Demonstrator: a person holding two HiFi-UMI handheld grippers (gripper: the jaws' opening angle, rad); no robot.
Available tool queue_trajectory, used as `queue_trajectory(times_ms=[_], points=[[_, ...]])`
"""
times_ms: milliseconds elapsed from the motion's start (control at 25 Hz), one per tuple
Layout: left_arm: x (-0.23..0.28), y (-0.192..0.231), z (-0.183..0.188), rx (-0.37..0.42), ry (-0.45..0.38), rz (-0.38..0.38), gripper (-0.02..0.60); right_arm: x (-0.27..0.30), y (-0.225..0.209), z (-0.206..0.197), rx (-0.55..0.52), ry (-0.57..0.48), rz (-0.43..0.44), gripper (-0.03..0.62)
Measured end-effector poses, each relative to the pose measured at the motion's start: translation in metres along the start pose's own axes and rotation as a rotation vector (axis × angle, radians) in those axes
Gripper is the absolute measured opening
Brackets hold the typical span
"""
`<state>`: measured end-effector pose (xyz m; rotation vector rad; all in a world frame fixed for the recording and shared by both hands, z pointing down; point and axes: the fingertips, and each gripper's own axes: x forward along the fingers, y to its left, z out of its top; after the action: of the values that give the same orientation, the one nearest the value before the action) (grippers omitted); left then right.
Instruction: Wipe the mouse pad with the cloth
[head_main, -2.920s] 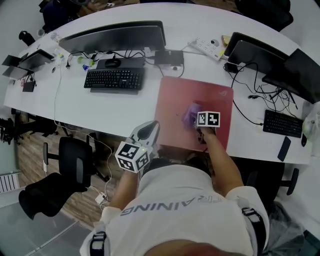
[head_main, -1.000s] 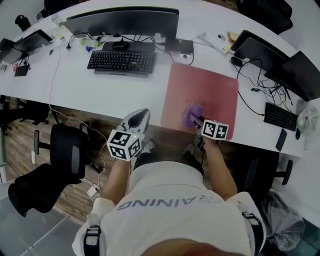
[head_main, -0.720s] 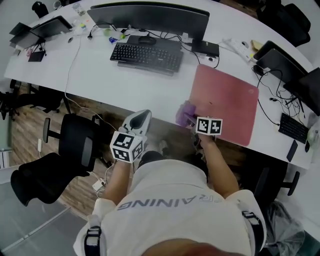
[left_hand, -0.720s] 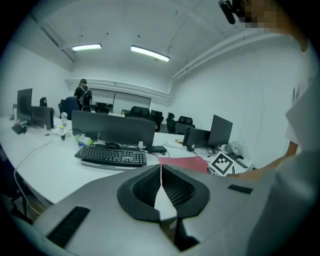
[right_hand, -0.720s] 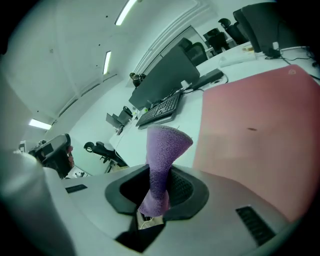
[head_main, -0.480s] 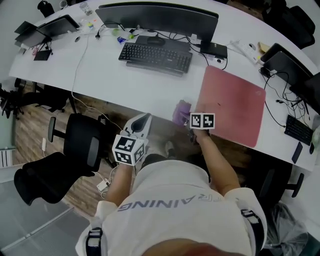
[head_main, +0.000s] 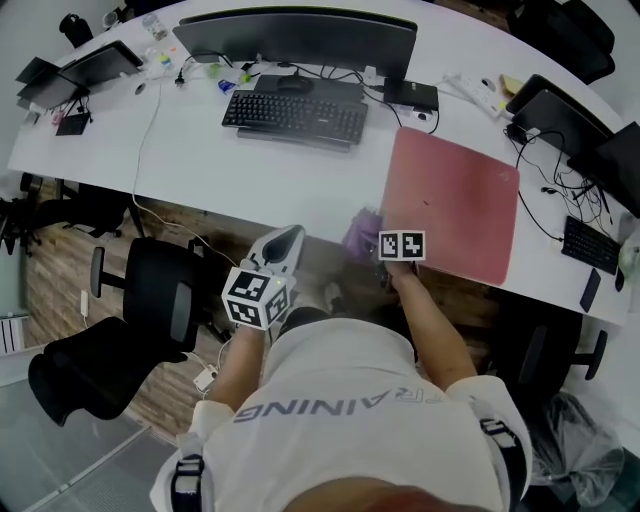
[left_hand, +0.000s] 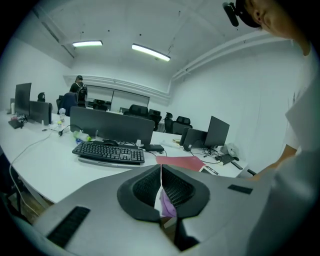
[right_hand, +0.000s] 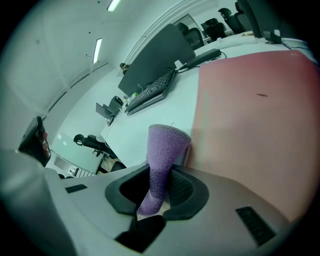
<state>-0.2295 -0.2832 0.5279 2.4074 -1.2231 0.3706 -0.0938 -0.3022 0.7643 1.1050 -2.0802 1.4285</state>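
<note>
"At the tabletop's (head_main: 190, 150) near edge: item one?"

"Right gripper (right_hand: 159, 190). My jaws were clamped on the purple cloth (right_hand: 167, 147), which stood up from between them."

"Cloth's place?"

"Over white tabletop, just beside the left edge of the red mouse pad (head_main: 455, 195). Whether it touched the pad, I could not tell."

"Item two?"

"Left gripper (left_hand: 161, 187). My jaws were pressed together, nothing between them, out past the tabletop's near edge, well apart from the pad."

"Other stock?"

"One black keyboard (head_main: 295, 115), one monitor (head_main: 300, 35) behind it, both left of the pad."
</note>
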Motion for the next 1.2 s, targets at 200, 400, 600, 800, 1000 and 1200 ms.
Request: queue_trajectory(times_ms=[200, 400, 600, 800, 1000, 1200], points=[[0.018, -0.031, 0.007, 0.012, 0.001, -0.044, 0.032, -0.025, -0.022, -0.001, 0.037, -0.005, 0.012, 0.100], [0.033, -0.065, 0.016, 0.033, -0.007, -0.061, 0.032, -0.051, -0.049, -0.004, 0.037, -0.005, -0.005, 0.100], [0.050, -0.104, 0.027, 0.049, -0.020, -0.067, 0.032, -0.089, -0.090, -0.004, 0.047, -0.011, -0.034, 0.100], [0.075, -0.158, 0.032, 0.064, -0.025, -0.111, 0.032, -0.133, -0.137, -0.010, 0.085, -0.032, -0.064, 0.100], [0.106, -0.219, 0.036, 0.093, -0.027, -0.167, 0.032, -0.184, -0.189, -0.016, 0.129, -0.068, -0.087, 0.100], [0.134, -0.266, 0.028, 0.107, -0.010, -0.198, 0.032, -0.230, -0.234, -0.026, 0.185, -0.110, -0.104, 0.100]])
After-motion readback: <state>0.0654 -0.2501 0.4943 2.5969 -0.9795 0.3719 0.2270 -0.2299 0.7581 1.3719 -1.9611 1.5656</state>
